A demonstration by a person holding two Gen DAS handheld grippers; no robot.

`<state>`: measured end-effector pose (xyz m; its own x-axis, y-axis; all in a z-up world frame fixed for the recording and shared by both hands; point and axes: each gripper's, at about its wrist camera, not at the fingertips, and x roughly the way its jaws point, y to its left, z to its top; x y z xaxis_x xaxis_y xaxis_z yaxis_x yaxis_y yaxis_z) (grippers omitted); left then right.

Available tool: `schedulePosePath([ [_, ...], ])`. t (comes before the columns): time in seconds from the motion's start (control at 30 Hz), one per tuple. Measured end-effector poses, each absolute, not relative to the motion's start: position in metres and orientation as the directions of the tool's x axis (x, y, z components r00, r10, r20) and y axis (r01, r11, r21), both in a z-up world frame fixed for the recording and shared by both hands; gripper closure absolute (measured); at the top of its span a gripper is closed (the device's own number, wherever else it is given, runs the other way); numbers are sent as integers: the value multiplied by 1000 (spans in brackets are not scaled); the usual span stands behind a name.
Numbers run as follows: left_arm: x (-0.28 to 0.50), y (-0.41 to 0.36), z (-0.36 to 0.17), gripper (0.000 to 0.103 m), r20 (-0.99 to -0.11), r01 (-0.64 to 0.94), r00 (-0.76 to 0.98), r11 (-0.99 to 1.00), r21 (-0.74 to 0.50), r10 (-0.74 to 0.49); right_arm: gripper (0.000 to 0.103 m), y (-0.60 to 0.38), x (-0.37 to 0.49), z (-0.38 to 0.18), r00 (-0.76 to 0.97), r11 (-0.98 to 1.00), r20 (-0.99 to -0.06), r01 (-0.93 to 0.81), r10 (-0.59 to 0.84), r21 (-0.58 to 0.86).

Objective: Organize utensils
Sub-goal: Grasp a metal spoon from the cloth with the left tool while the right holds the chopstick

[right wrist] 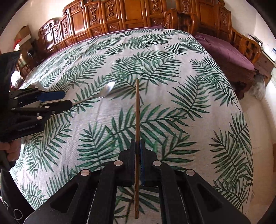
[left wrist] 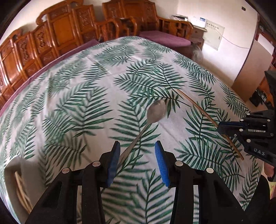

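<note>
A metal spoon (left wrist: 156,112) lies on the leaf-print tablecloth, its handle running back between the fingers of my left gripper (left wrist: 137,146). The jaws stand apart around the handle, the left pad (left wrist: 114,160) close to it. The spoon (right wrist: 107,89) and left gripper (right wrist: 58,100) also show in the right wrist view. My right gripper (right wrist: 138,144) is shut on a wooden chopstick (right wrist: 137,110) that points forward above the cloth. In the left wrist view the chopstick (left wrist: 195,103) sticks out of the right gripper (left wrist: 222,127) at the right.
A pale tray (left wrist: 15,172) holding wooden sticks (left wrist: 21,191) sits at the lower left edge. Carved wooden chairs (right wrist: 120,12) line the far side of the table (right wrist: 172,69). A bench with a purple cushion (right wrist: 224,50) stands at the right.
</note>
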<state>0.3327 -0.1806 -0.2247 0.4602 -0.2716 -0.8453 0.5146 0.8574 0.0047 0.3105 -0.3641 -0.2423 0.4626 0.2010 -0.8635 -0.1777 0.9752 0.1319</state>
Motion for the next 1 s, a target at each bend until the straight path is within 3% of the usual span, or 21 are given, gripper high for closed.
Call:
schedulePosePath([
  [0.6,364,-212,-248,79,-883,552,415,832,52,-221,97,-373,312,-253,452,981,-875,-155,176,117],
  [0.77,367,-218,-250,95,-886,554,401,832,32,-233,97,-373,312,-253,454,981,-874,-155,173,114],
  [1.0,364,-219,-249,96,-892,555,393,831,35,-225,97,-372,313,-253,454,981,-874,-159,171,109],
])
